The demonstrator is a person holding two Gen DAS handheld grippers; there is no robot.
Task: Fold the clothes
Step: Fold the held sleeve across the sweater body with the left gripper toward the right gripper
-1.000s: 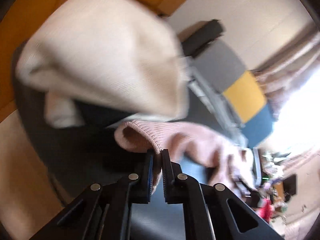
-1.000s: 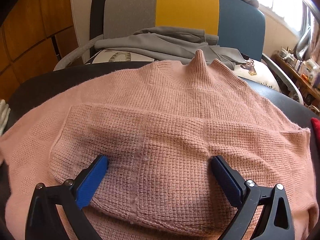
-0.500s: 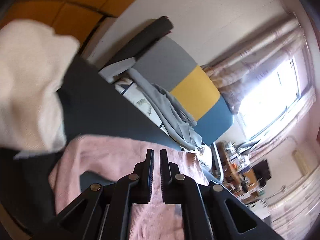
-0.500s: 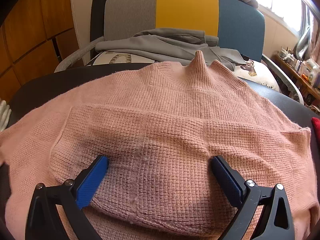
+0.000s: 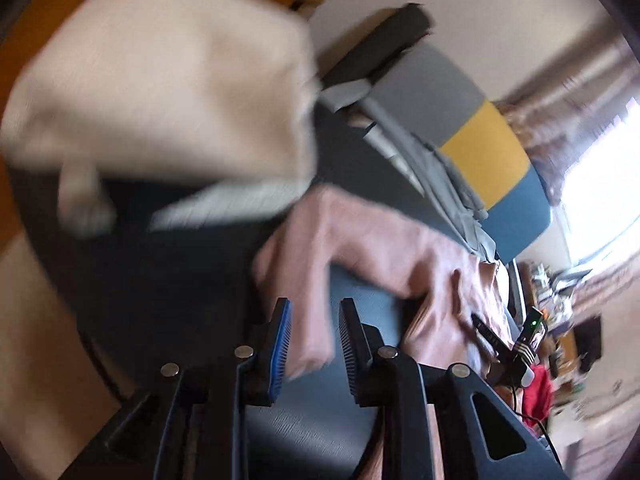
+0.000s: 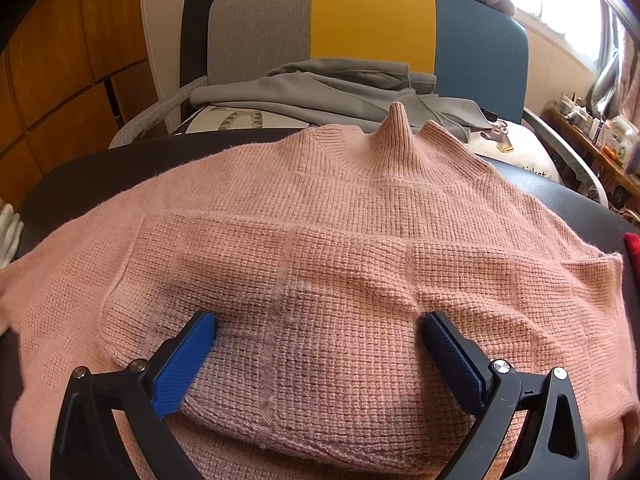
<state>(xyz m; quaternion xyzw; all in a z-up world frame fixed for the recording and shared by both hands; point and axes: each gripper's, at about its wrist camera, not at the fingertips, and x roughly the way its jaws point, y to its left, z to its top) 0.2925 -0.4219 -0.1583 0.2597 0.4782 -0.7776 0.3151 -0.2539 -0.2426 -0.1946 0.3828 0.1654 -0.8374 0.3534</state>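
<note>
On the left, my left gripper (image 5: 314, 344) hangs with jaws slightly parted around the pink sleeve (image 5: 308, 280), not clamped. That sleeve belongs to the pink waffle-knit sweater (image 6: 328, 248), spread over the dark padded tabletop (image 6: 100, 164). I judge the knit soft, light, stretchy and droopy, so I'd take cuffs, hem or shoulder seams. Further right, my right gripper (image 6: 320, 356) rests wide open, its 2 pads pressing the sweater's body. Motion blur smears a cream cloth (image 5: 160, 80); the hem is cut off.
</note>
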